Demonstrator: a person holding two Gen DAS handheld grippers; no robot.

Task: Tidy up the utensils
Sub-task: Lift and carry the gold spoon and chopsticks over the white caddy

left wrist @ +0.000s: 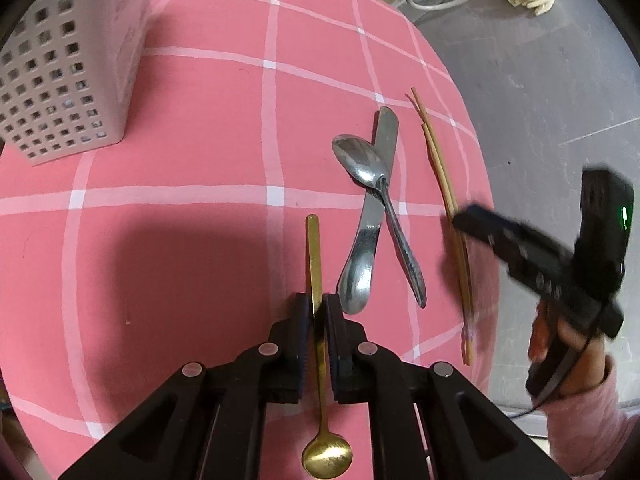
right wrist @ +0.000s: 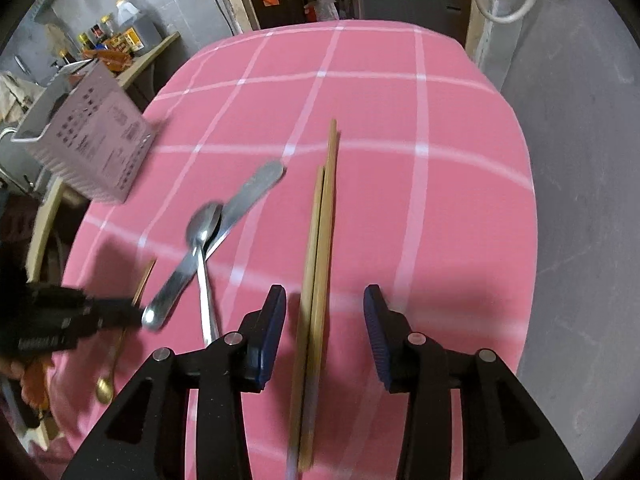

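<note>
My left gripper [left wrist: 317, 305] is shut on the handle of a gold spoon [left wrist: 316, 264], whose bowl points back toward me; it also shows in the right wrist view [right wrist: 107, 380]. A steel spoon [left wrist: 376, 196] lies across a steel butter knife [left wrist: 370, 224] on the pink checked tablecloth [left wrist: 180, 248]. A pair of wooden chopsticks [right wrist: 320, 248] lies between the open jaws of my right gripper [right wrist: 325, 304], which hovers over them. In the left wrist view the right gripper [left wrist: 460, 216] sits by the chopsticks [left wrist: 444, 184].
A white perforated utensil holder [left wrist: 60, 80] stands at the table's far left, also seen in the right wrist view [right wrist: 92, 148]. The table edge drops to grey floor on the right. A cluttered shelf with bottles [right wrist: 120, 36] stands behind the table.
</note>
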